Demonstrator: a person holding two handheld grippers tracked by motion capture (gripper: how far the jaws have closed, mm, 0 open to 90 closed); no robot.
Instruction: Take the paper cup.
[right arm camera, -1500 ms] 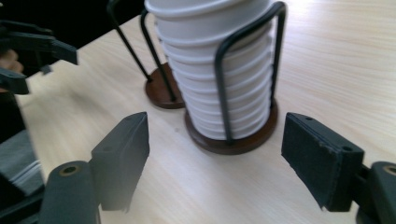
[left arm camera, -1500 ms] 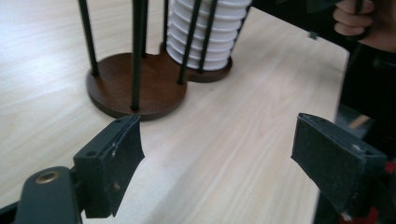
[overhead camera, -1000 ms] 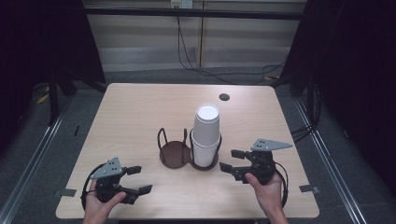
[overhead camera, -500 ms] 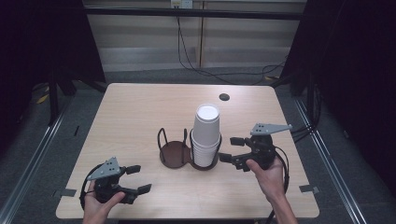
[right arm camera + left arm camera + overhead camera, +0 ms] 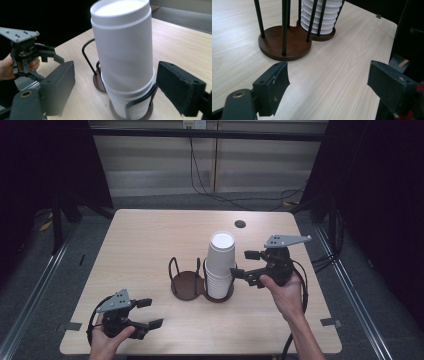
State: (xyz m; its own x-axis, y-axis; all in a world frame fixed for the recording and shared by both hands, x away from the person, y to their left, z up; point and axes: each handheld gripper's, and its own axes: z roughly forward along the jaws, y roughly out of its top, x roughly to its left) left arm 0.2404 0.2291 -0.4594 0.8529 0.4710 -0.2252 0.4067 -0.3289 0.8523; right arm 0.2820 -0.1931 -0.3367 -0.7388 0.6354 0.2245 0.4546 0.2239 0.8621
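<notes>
A tall stack of white cups (image 5: 220, 262) stands in the right ring of a dark wire cup holder (image 5: 186, 284) at mid-table; the holder's left ring is bare. My right gripper (image 5: 242, 263) hovers just right of the stack, open, its jaws level with the upper cups. In the right gripper view the cup stack (image 5: 125, 55) rises between the two spread jaws, which stand apart from it on both sides. My left gripper (image 5: 151, 313) rests open near the front left edge. In the left gripper view its jaws face the holder base (image 5: 284, 43) and the cups (image 5: 320, 17).
The wooden table (image 5: 145, 240) has a small dark round hole (image 5: 240, 224) near its far edge. Cables trail from the right gripper off the right side. Dark floor and rails surround the table.
My right gripper has lifted off the table and moved left and forward, up to the cup stack. The left gripper has stayed where it was.
</notes>
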